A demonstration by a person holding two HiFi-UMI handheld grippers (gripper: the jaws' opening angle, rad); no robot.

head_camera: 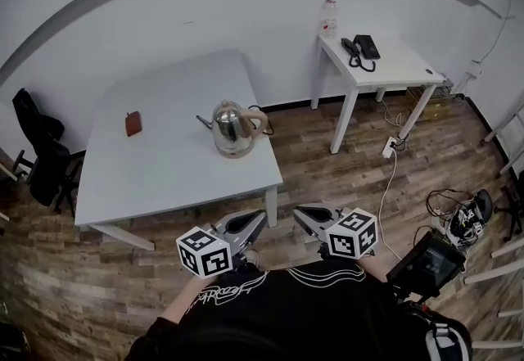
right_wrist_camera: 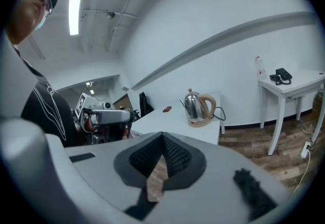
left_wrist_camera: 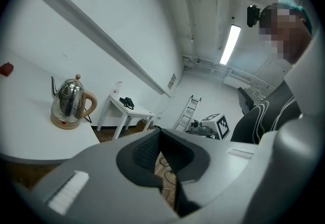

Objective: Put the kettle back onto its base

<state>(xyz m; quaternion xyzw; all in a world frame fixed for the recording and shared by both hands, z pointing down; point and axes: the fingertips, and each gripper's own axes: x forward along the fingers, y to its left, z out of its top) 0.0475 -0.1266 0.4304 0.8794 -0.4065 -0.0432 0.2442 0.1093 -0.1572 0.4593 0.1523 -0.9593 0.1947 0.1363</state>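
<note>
So the kettle (head_camera: 233, 126) is found upright near the right-hand edge of the white surface (head_camera: 164, 171). It looks like it's already parked on its tan base (head_camera: 235, 151), though from this far off it can't really be said whether it's seated fully. A cord is seen trailing off behind the handle.

Both grippers are held low by the body, off the surface's near edge and well apart from the kettle. The left gripper (head_camera: 259, 218) is closed with nothing in it; its fingers (left_wrist_camera: 144, 149) are seen pressed together at the tips. Same goes for the right gripper (head_camera: 300, 212), whose fingers (right_wrist_camera: 175, 154) are shut on nothing.

The bit that matters: the kettle lies ahead of both grippers and a little to the left. Its spout-to-handle line runs across the head view, spout to the left, handle to the right. The left gripper is probably a touch nearer, but the handle is turned toward the right gripper's side. If a grab is needed at all, the fingers would have to be opened first, and the right side looks like the easier way in.
</note>
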